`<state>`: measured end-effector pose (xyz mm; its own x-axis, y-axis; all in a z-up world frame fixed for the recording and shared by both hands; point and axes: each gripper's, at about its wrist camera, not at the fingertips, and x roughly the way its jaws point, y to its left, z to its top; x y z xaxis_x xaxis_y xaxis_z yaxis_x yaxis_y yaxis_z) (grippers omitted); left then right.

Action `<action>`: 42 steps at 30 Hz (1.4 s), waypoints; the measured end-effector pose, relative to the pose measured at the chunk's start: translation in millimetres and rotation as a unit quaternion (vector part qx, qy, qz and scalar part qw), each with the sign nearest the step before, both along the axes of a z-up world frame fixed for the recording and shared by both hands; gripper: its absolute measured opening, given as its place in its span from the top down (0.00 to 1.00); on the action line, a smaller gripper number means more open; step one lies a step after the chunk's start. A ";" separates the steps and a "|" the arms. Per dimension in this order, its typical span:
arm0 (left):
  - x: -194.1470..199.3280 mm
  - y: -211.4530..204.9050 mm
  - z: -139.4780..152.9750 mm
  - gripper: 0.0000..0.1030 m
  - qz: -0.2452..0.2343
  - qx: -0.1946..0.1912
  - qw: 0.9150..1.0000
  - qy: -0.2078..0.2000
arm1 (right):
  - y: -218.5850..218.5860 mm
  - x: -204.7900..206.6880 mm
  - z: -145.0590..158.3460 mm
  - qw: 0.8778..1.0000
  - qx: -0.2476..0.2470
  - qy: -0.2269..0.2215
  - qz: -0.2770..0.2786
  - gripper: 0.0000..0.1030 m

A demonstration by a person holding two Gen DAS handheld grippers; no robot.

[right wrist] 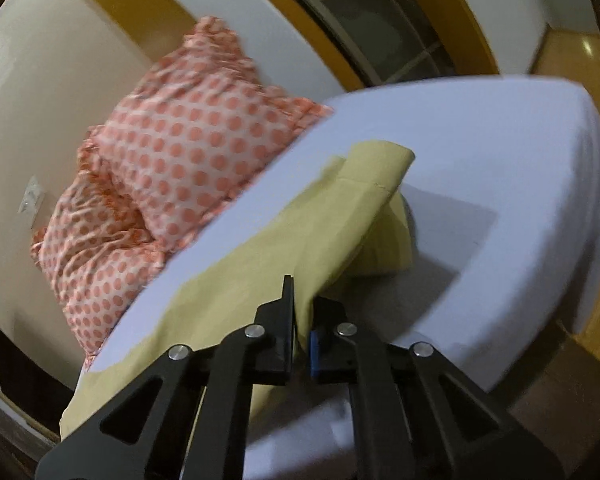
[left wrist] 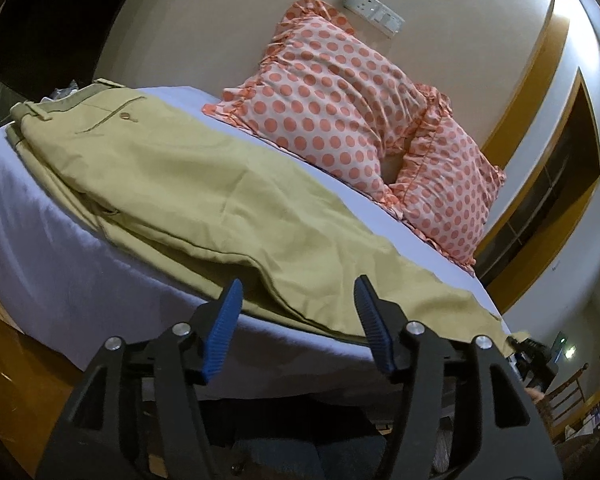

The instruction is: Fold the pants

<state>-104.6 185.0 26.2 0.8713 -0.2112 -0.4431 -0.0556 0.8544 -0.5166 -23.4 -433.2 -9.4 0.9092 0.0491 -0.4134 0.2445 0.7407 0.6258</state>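
Khaki pants (left wrist: pixel 204 184) lie lengthwise on a bed with a pale sheet (left wrist: pixel 40 240), waistband at the far left, legs running toward the lower right. My left gripper (left wrist: pixel 298 300) is open and empty, just short of the leg's near edge. In the right wrist view my right gripper (right wrist: pixel 302 312) is shut on the pants (right wrist: pixel 300 232) near the leg ends and lifts the fabric off the sheet (right wrist: pixel 520 184); the hem end hangs folded beyond it.
Two polka-dot pillows (left wrist: pixel 340 112) lean against the wall behind the pants, also in the right wrist view (right wrist: pixel 180 152). The wooden floor (left wrist: pixel 12 360) lies below the bed edge. A wall socket (left wrist: pixel 374 10) is above the pillows.
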 end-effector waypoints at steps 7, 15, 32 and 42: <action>-5.7 21.9 -3.1 0.31 0.054 -0.023 0.998 0.000 | 143.7 47.5 83.6 0.968 -0.049 -0.108 0.222 0.94; -6.4 42.2 -0.5 0.27 0.100 0.009 0.995 0.005 | 377.9 61.9 39.0 0.846 -0.173 0.011 0.505 0.50; 14.6 85.2 -7.9 0.28 0.191 0.011 0.980 0.049 | 357.3 46.9 45.3 0.865 -0.107 -0.020 0.489 0.08; 26.8 127.3 -7.4 0.28 0.227 -0.028 0.972 0.063 | 359.1 45.7 41.9 0.862 -0.101 -0.019 0.497 0.08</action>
